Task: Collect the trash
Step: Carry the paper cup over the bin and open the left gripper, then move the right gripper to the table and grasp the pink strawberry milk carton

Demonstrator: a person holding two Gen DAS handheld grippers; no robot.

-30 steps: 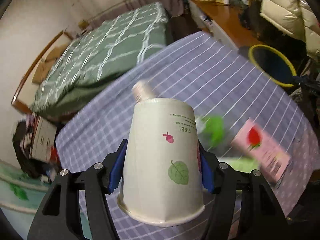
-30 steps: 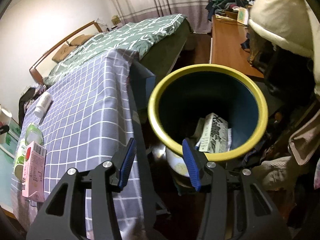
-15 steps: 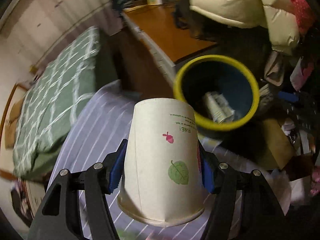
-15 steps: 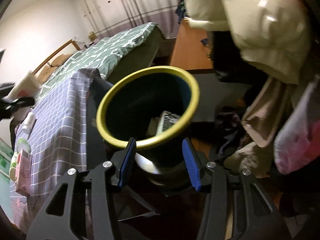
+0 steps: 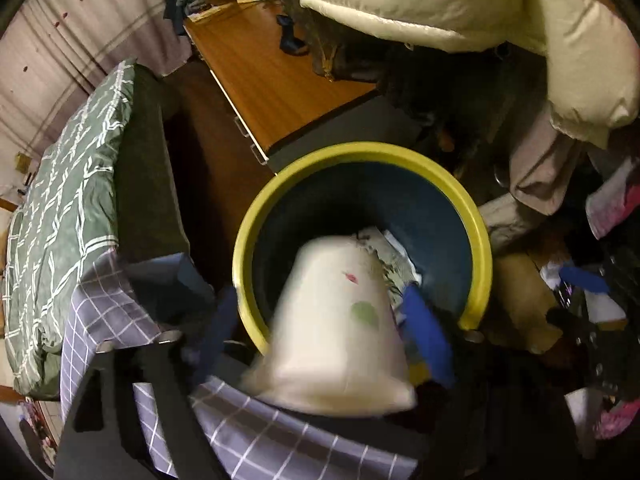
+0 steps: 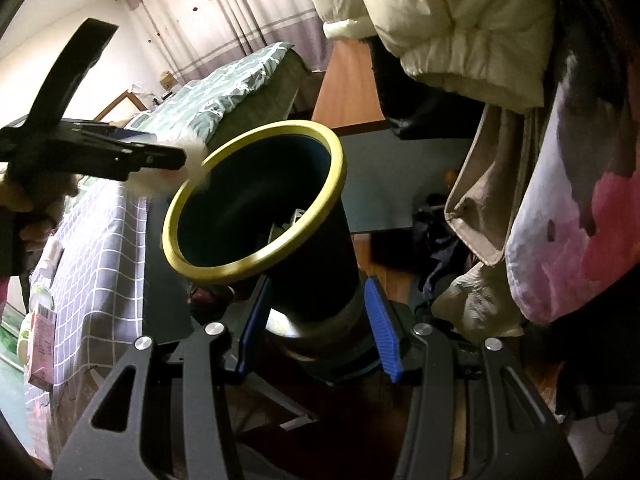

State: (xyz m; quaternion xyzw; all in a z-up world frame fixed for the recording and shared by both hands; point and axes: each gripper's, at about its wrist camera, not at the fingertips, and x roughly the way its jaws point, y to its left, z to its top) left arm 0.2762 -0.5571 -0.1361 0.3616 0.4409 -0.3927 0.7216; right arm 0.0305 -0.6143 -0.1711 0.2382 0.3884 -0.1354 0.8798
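Observation:
A white paper cup (image 5: 340,320) with a green leaf print hangs blurred, bottom first, over the rim of the dark bin with a yellow rim (image 5: 476,240). My left gripper (image 5: 324,340) has its blue pads spread wider than the cup; it looks open, with the cup loose between them. The bin holds a printed carton (image 5: 394,264). In the right wrist view my right gripper (image 6: 318,336) has its jaws around the lower body of the bin (image 6: 312,272) and holds it tilted. The left gripper (image 6: 120,152) and a blur of the cup (image 6: 196,160) show at the bin's rim.
The table with a grey checked cloth (image 5: 256,436) lies below the cup. On it, in the right wrist view, are a pink carton (image 6: 40,348) and a white bottle (image 6: 52,256). A green bed (image 5: 68,184), a wooden desk (image 5: 272,76) and a cream jacket (image 5: 460,4) surround the bin.
My left gripper has swung from the table to over the bin and opened; the cup is slipping out toward the bin. My right gripper has lifted and tilted the bin toward the table.

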